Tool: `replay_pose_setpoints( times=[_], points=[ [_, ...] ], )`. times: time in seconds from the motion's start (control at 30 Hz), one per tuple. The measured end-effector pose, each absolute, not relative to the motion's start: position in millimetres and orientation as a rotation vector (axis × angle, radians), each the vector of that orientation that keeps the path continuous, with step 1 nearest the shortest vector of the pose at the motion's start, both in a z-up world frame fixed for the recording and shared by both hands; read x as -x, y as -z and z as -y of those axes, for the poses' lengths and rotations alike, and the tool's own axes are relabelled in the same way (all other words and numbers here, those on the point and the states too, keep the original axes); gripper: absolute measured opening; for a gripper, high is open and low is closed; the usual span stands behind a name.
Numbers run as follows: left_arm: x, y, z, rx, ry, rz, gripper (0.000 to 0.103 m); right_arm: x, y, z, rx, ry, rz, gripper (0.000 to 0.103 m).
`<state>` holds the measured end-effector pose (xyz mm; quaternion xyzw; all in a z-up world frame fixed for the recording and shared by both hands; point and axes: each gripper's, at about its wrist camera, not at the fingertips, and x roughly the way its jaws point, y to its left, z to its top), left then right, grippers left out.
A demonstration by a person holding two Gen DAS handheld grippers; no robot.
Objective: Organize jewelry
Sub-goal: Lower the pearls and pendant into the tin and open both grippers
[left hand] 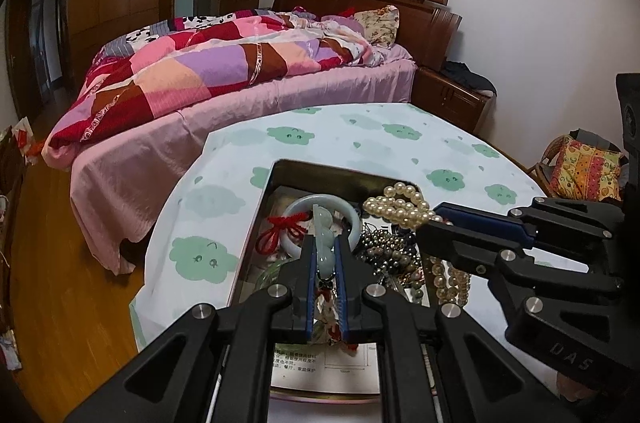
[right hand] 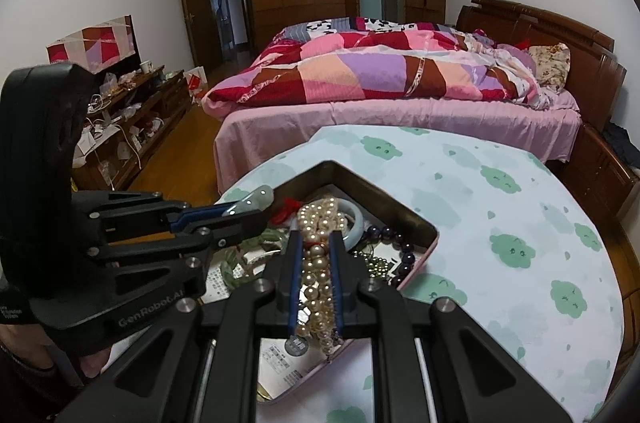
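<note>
- Jade pendant (left hand: 325,243): pale green carved piece, clamped between the two blue-lined fingers of the left gripper (left hand: 324,247). It stands lengthwise along the fingers, its tip projecting past the fingertips. A red knotted cord (left hand: 280,233) trails from its upper end to the left, above the box contents.
- Left gripper: jaws nearly closed, separated only by the pendant's width. In the right wrist view it enters from the left, with the pendant (right hand: 250,205) protruding over the box's left rim.
- Pearl strand (right hand: 318,263): cream beads, bunched and clamped between the fingers of the right gripper (right hand: 316,243). Beads pile above the fingertips and hang below the jaws.
- Right gripper: jaws narrowly spaced, gripping the pearl strand. In the left wrist view it enters from the right (left hand: 430,223), pearls (left hand: 400,205) heaped at its tip over the box.
- Jewelry box (left hand: 320,169): shallow metal tin, open, on the table. It holds a pale jade bangle (right hand: 358,225), dark purple beads (right hand: 394,239), small metallic beads (left hand: 380,247) and a printed paper (left hand: 296,359) on the bottom.
- Table (right hand: 520,263): round, covered with a white cloth bearing green cloud prints.
- Bed (right hand: 400,111): just behind the table, pink sheet, patchwork quilt (right hand: 360,71) on top.
</note>
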<state>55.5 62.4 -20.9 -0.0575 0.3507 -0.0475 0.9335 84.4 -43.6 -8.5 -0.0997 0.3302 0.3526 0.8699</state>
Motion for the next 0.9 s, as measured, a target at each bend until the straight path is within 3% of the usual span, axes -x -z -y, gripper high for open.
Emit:
replay_pose_setpoints(
  times=[0.9],
  points=[
    [-61.5,49.7,-64.2,0.120,0.102,-0.790,0.008,-88.3,40.4,32.8,0.220,-0.731,-0.768,0.015]
  ],
)
